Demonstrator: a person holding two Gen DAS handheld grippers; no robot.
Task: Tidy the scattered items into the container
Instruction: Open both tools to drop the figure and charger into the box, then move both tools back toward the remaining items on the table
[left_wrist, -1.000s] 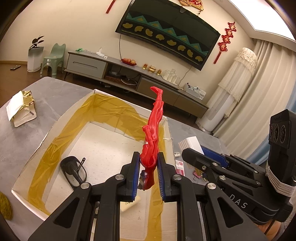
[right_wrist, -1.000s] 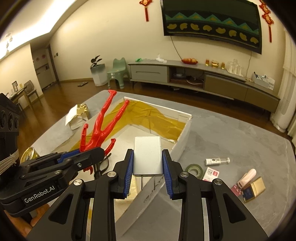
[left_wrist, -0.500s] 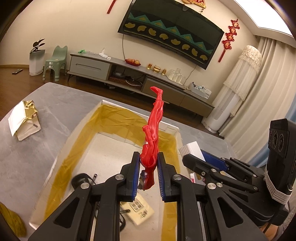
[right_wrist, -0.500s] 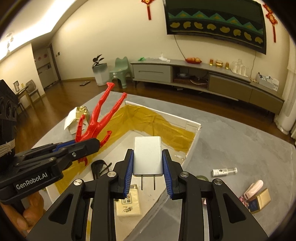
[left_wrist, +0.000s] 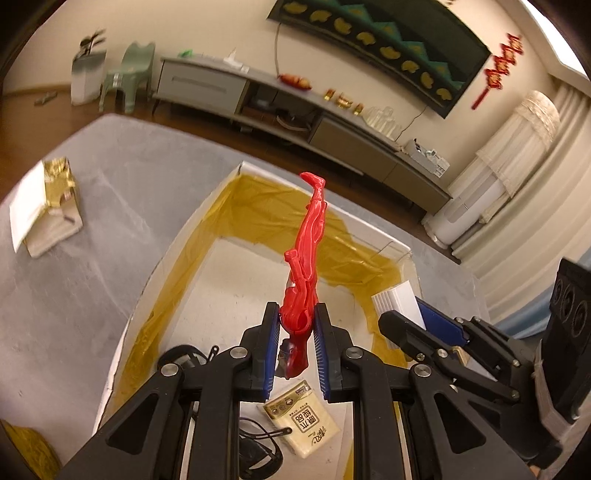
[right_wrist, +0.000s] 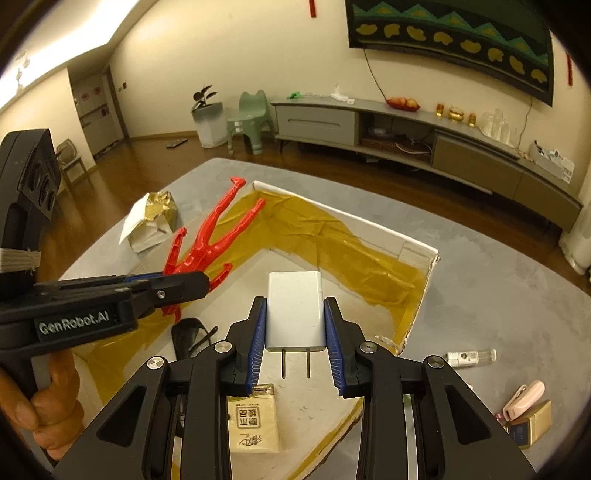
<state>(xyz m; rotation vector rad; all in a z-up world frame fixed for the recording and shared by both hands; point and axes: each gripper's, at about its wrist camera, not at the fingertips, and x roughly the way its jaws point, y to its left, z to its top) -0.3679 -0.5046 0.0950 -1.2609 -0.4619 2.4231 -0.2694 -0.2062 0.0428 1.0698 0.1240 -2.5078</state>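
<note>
Holding both loads over the box (right_wrist: 424, 254), my left gripper (left_wrist: 295, 328) clamped on the red figure (left_wrist: 308, 251), my right gripper (right_wrist: 295, 325) on the white charger (right_wrist: 295, 306); I'd lower each toward bare floor before letting go, clear of the tissue pack (right_wrist: 253, 424).

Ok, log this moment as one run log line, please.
left gripper: shut on red figure | right gripper: shut on white charger | both over box | tissue pack inside
</note>
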